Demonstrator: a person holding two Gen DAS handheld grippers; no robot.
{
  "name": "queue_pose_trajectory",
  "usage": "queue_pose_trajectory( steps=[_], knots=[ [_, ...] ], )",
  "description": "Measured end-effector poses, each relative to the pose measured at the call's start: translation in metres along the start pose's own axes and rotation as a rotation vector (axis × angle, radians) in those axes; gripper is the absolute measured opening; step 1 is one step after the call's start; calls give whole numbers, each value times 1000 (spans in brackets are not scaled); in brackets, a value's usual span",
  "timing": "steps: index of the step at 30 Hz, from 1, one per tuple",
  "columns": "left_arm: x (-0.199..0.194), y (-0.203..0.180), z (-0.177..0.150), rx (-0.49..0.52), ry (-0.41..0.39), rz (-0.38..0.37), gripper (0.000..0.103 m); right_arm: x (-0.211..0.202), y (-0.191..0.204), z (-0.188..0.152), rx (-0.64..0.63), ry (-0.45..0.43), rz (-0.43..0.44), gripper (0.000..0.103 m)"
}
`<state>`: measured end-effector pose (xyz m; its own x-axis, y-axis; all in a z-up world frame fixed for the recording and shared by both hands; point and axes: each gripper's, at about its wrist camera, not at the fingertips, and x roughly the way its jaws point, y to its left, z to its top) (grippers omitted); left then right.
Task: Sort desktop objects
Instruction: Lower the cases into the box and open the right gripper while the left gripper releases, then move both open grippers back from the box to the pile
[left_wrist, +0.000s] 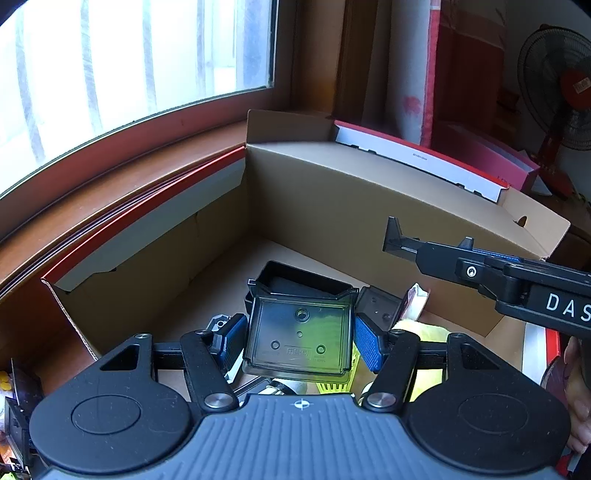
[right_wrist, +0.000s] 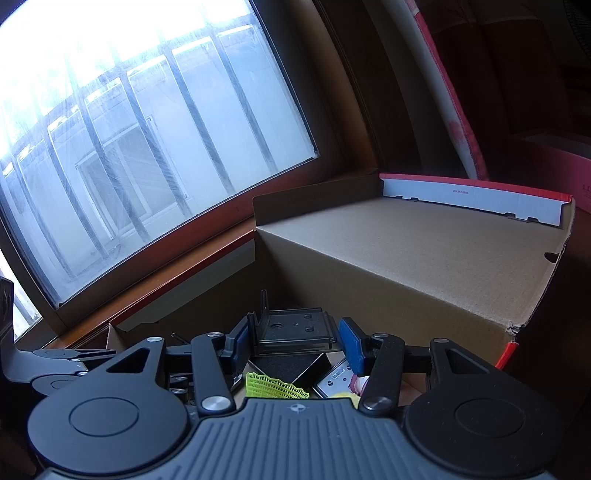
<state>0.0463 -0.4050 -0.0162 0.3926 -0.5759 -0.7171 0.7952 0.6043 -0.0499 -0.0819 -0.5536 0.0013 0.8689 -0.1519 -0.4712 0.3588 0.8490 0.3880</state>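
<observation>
A dark see-through plastic tray (left_wrist: 300, 334) sits tilted between the blue pads of my left gripper (left_wrist: 300, 341), over the open cardboard box (left_wrist: 332, 206). The pads stand just beside its edges with small gaps, so the gripper is open. The tray also shows in the right wrist view (right_wrist: 291, 330), between the blue pads of my right gripper (right_wrist: 295, 343), which is open and apart from it. My right gripper also shows in the left wrist view (left_wrist: 395, 240), hovering over the box at the right. A yellow mesh piece (right_wrist: 275, 386), a black case (right_wrist: 291, 363) and a silver item (right_wrist: 334, 378) lie in the box.
The box stands against a brown window sill (left_wrist: 122, 177) under a barred window (right_wrist: 129, 129). A red and white box lid (left_wrist: 417, 158) stands behind it. A fan (left_wrist: 561, 88) stands at the far right. A white and red packet (left_wrist: 413, 301) lies in the box.
</observation>
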Motion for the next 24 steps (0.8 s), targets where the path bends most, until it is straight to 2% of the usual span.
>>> queue_pose_trajectory(
  steps=[7, 12, 19, 24],
  knots=[
    [-3, -2, -1, -1, -3, -9, 64, -2, -1, -1, 10, -4, -2, 54],
    [-15, -7, -4, -11, -24, 15, 71, -9, -3, -1, 21, -18, 5, 59],
    [-49, -6, -16, -67, -81, 76, 78, -22, -1, -3, 14, -19, 46, 70],
    [-78, -2, -31, -104, -123, 150, 81, -31, 7, -6, -21, -8, 82, 72]
  ],
)
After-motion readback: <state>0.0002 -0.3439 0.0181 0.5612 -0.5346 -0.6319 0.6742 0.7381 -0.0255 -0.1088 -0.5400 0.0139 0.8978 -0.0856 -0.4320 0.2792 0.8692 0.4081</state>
